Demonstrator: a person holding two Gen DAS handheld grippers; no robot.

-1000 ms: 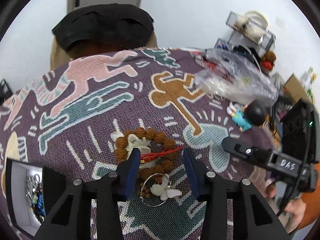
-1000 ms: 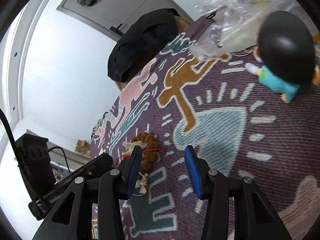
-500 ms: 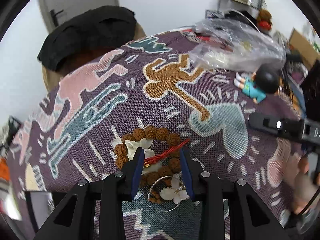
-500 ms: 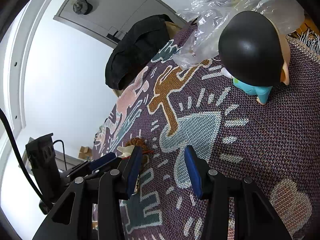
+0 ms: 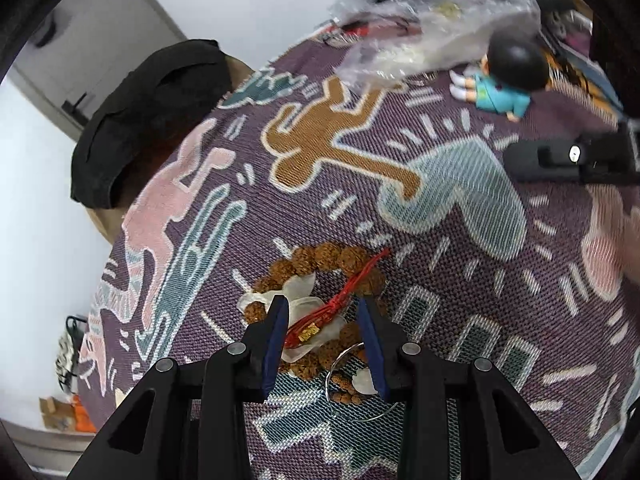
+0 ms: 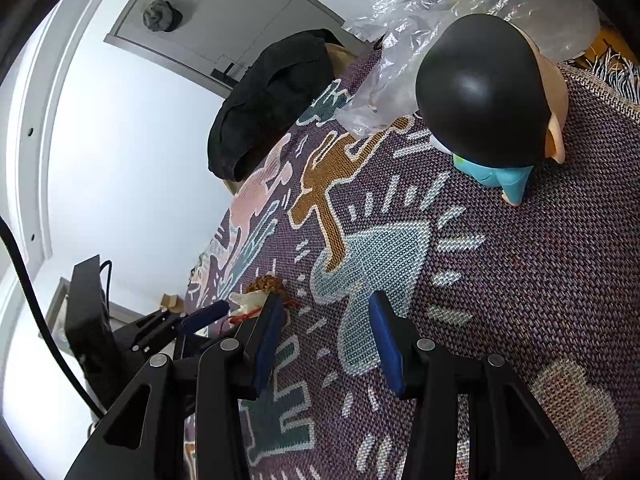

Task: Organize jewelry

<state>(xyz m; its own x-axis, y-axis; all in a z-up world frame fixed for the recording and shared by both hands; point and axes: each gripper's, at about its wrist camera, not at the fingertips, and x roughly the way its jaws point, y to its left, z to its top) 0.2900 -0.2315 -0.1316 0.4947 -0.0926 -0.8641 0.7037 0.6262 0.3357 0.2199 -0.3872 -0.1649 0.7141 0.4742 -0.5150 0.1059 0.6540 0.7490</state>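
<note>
Chunky woven cloth (image 5: 460,264) covers the table, rough brown seed beads (image 5: 320,256), crinkly clear plastic bag (image 5: 424,32), super glossy figurine head (image 6: 480,88).

White wall (image 5: 248,4), grey door (image 6: 224,12), patterned tablecloth (image 5: 460,240)

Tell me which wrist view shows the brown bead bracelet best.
Left wrist: the brown bead bracelet lies large and close, ringed around the open left gripper. In the right wrist view it is only a small brown clump, far off.

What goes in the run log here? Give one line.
left gripper: open, over red cord on bead bracelet | right gripper: open, empty, above cloth
</note>
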